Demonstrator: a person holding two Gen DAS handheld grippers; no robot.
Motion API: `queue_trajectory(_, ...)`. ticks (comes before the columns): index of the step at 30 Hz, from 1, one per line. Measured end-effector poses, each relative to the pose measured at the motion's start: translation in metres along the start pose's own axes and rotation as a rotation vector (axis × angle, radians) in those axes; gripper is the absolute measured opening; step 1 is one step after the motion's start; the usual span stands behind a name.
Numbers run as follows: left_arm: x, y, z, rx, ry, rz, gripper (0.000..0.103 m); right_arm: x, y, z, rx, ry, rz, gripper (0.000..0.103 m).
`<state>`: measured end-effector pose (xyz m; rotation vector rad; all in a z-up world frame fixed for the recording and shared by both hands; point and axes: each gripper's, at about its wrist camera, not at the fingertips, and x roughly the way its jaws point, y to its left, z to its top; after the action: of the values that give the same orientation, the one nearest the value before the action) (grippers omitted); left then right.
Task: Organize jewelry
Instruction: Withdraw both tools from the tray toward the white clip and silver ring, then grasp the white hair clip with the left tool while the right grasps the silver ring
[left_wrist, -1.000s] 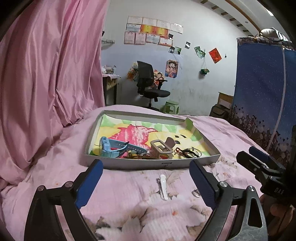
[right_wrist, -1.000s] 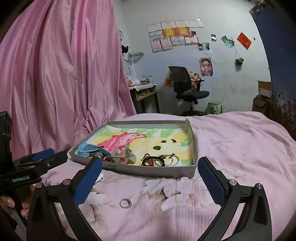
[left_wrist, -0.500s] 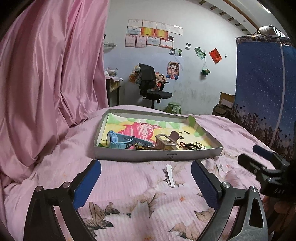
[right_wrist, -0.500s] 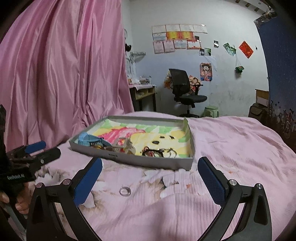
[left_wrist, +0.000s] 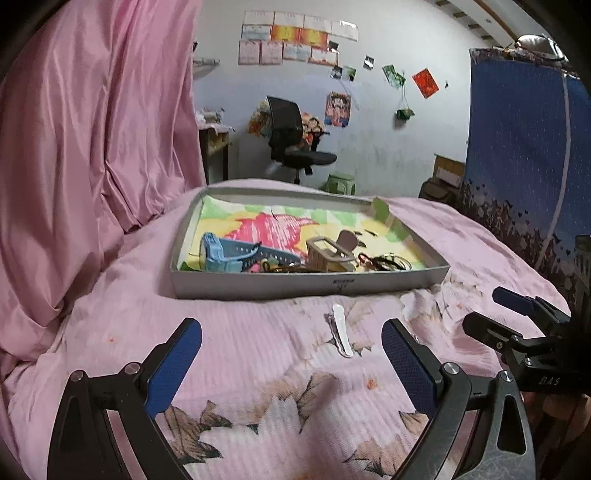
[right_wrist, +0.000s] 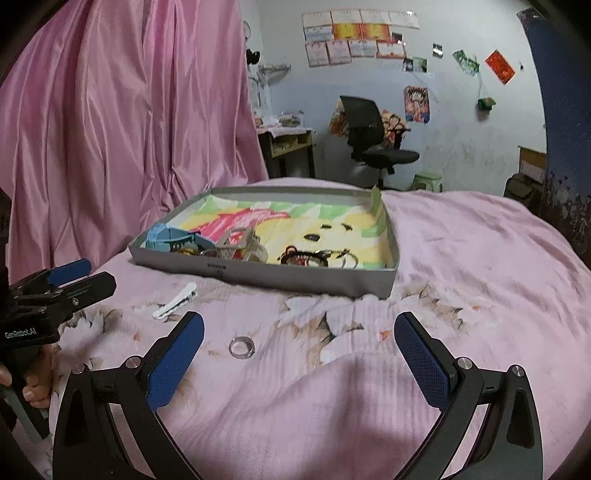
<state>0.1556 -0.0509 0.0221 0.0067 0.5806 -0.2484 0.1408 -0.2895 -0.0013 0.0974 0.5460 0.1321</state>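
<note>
Both tongs, left (left_wrist: 291, 360) and right (right_wrist: 299, 354), hover spread and empty over a pink bed (right_wrist: 480, 280). A ring (right_wrist: 242, 347) and white hair clip (left_wrist: 341, 334) lie near the bed's front edge, just before a jewelry tray (left_wrist: 295, 286).

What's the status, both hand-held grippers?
Left hand-held gripper open, empty. Right hand-held gripper open, empty. Ring and white hair clip lie outside tray. Nothing blocking.

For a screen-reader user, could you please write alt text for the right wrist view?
Open right tongs hover over a pink bedspread, with a small ring and a white hair clip lying loose before a shallow grey tray of jewelry. The left tongs reach in from the left edge.
</note>
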Motion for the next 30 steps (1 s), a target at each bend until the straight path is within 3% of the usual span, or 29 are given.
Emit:
queue_trajectory(4, 0.009, 0.0, 0.003, 0.001, 0.047, -0.02, 0.098, 0.011, 0.001, -0.001, -0.006, 0.047, 0.028, 0.092)
queue_trajectory(9, 0.022, 0.004, 0.008, -0.023, 0.103, -0.07, 0.097, 0.024, 0.002, -0.002, -0.01, 0.101, 0.07, 0.071)
queue_trajectory(15, 0.044, 0.004, 0.009, -0.046, 0.218, -0.134, 0.073, 0.042, 0.005, -0.006, -0.015, 0.18, 0.133, 0.047)
queue_trajectory(30, 0.066, -0.011, 0.013, 0.009, 0.299, -0.175, 0.036, 0.067, 0.028, -0.008, -0.099, 0.274, 0.204, 0.031)
